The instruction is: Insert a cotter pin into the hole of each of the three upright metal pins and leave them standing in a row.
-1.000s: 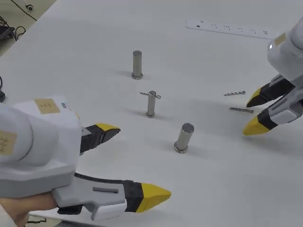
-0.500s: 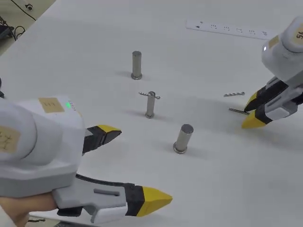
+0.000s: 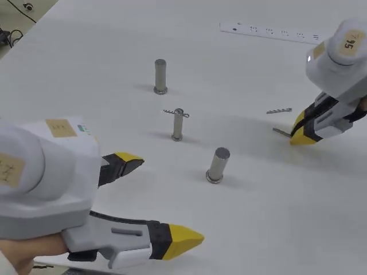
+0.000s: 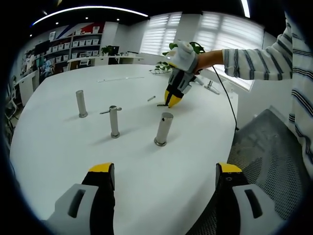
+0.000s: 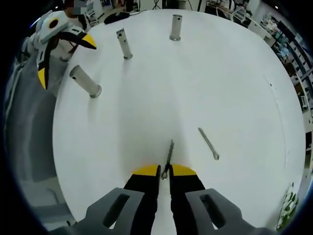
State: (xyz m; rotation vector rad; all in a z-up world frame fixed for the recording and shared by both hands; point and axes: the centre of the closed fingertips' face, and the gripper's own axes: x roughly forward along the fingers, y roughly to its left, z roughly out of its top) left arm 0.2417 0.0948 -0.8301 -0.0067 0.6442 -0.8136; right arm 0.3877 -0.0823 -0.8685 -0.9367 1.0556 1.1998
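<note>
Three upright metal pins stand in a diagonal row on the white table: the far pin (image 3: 160, 76), the middle pin (image 3: 178, 124) with a cotter pin through its top, and the near pin (image 3: 218, 165). My right gripper (image 3: 298, 133) is down at the table, right of the row, shut on the end of a loose cotter pin (image 5: 169, 155). A second loose cotter pin (image 3: 279, 111) lies just beyond it. My left gripper (image 3: 157, 199) hovers open and holds nothing, on the near left of the row, its jaws wide apart in the left gripper view (image 4: 165, 171).
A white power strip (image 3: 268, 33) lies along the far side of the table. The table edge runs close behind my left gripper, and a person's striped sleeve (image 4: 254, 58) reaches in from the right.
My right gripper has dropped to the table and gone from open to shut on the nearer loose cotter pin. My left gripper has barely moved.
</note>
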